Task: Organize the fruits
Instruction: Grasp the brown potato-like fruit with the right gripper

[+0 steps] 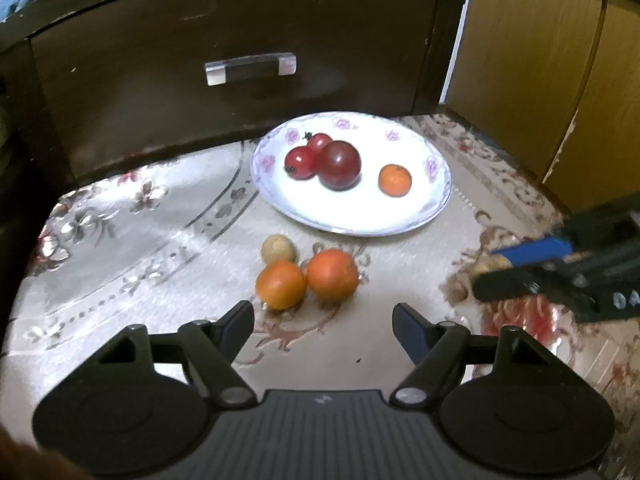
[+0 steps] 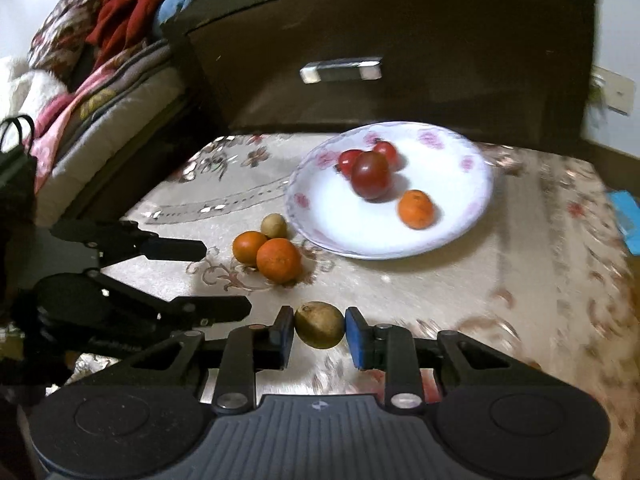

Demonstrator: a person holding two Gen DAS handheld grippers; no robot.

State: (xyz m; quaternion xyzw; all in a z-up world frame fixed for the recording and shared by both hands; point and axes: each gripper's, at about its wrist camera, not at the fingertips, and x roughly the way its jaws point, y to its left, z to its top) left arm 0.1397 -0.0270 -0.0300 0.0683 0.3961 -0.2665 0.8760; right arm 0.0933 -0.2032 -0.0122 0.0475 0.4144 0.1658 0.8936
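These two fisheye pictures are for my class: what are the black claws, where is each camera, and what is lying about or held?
Each black claw is a hand-held two-finger gripper with its own camera looking along its fingers. The left gripper is open and empty. The right gripper pinches a small brownish-yellow round fruit. On the floral tablecloth sit two loose orange tangerines and a small tan fruit. The white flower-rimmed plate holds three red tomatoes and one small orange tangerine.
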